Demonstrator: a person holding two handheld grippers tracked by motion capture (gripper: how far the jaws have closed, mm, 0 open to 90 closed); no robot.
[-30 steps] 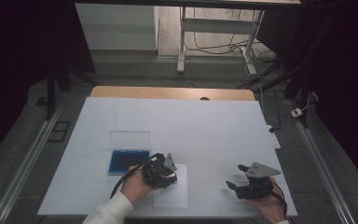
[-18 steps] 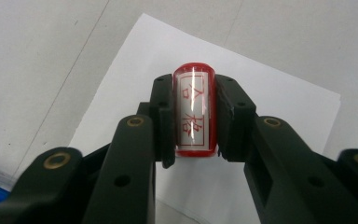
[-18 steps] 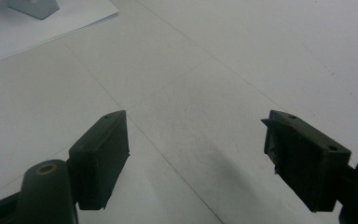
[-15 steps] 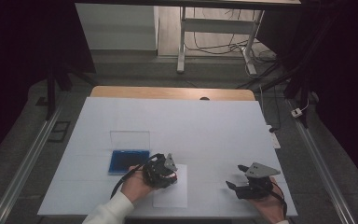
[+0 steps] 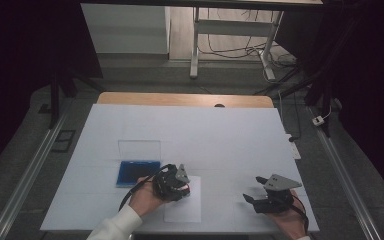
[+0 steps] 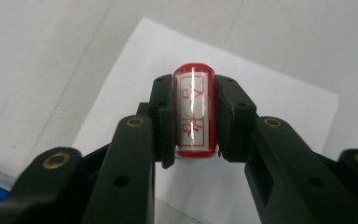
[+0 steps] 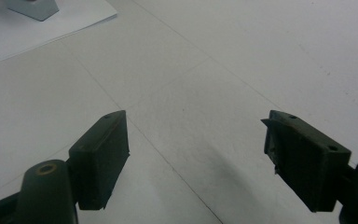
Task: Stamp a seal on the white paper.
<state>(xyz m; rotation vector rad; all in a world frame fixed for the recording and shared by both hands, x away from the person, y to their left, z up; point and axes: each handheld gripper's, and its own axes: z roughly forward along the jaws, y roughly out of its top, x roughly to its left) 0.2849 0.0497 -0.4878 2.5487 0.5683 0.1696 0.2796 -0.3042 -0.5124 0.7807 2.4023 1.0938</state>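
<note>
Change: nothing has shifted since the earlier frames; both hands rest where they were.
Left tongs (image 6: 193, 116): clenched on the red stamp (image 6: 194, 112), poised over the paper sheet (image 5: 182, 207).
Right tongs (image 7: 196, 158): released, idle above the counter (image 5: 230, 140).
Ink pad (image 5: 132, 172): lid open, just behind the sheet.
Progress: stamp picked up; whether inked I cannot tell; pressing on the paper apparently remains.

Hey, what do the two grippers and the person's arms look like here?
Both grippers are black, with blocky jaws and brass-coloured pivot pins. The left gripper and the right gripper each carry a grey three-cornered plate on top, and each trails a black cable. A white sleeve covers the left forearm.
</note>
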